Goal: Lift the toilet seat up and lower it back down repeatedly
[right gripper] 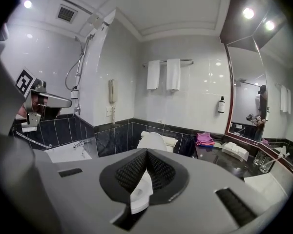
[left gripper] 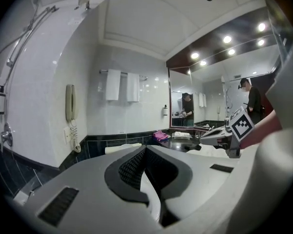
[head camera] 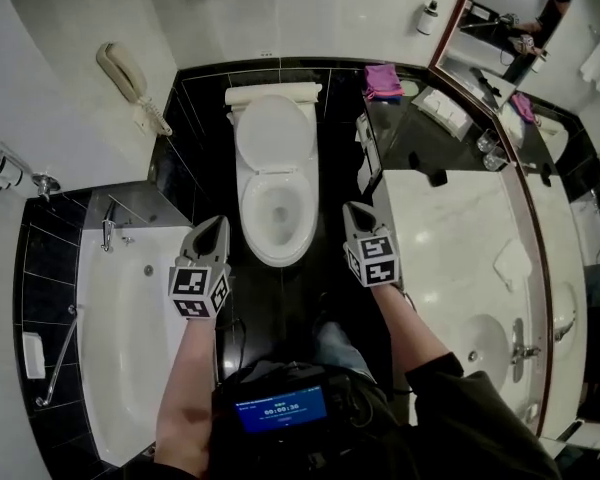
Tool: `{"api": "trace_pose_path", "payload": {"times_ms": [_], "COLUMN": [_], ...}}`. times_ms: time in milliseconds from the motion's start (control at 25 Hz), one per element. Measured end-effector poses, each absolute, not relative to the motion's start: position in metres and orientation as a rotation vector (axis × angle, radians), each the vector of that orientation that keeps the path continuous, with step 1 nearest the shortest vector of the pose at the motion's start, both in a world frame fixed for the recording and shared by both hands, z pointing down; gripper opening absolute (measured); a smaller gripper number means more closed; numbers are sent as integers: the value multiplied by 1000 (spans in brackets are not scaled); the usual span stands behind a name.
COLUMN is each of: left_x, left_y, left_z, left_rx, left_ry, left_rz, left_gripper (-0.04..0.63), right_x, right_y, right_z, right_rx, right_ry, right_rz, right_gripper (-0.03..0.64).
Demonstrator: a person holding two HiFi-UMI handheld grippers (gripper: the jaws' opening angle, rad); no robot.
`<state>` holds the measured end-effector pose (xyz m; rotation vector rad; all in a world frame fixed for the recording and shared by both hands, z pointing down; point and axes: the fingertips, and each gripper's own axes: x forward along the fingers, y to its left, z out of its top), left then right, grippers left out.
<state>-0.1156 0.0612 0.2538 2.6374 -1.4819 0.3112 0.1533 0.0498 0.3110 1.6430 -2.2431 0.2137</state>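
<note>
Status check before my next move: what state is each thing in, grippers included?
left gripper: shut, empty, touching nothing.
right gripper: shut, empty, touching nothing.
toilet lid: up against the tank.
toilet bowl: uncovered; the ring on it may be seat or bare rim, unclear.
phone handset: hung up.
towels: hanging on the rail.
pink cloth: folded on the counter.

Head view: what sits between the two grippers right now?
The toilet bowl sits between the left gripper and the right gripper. In the head view, a strip of dark floor shows on each side, so neither appears to touch it.
</note>
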Motion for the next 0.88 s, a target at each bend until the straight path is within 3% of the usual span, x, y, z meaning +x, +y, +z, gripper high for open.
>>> {"api": "trace_pose_path", "payload": {"times_ms": [640, 840, 880], "left_x": [-109, -114, -115], "left_y": [62, 57, 56], "left_z": [262, 273, 276], "left_rx": [2635, 2616, 2612], "left_ry": [-1469, -1477, -1480], "left_rz": [354, 360, 363], "left_gripper": [1, 2, 1], "right_x": [145, 119, 111], "right_y": [47, 41, 40], "right_z": [317, 336, 346], "right_rx": [1546, 1368, 1314], "right_ry": [-2182, -2097, -2087], "right_rz": [68, -131, -161], "right_gripper": [18, 35, 73]}}
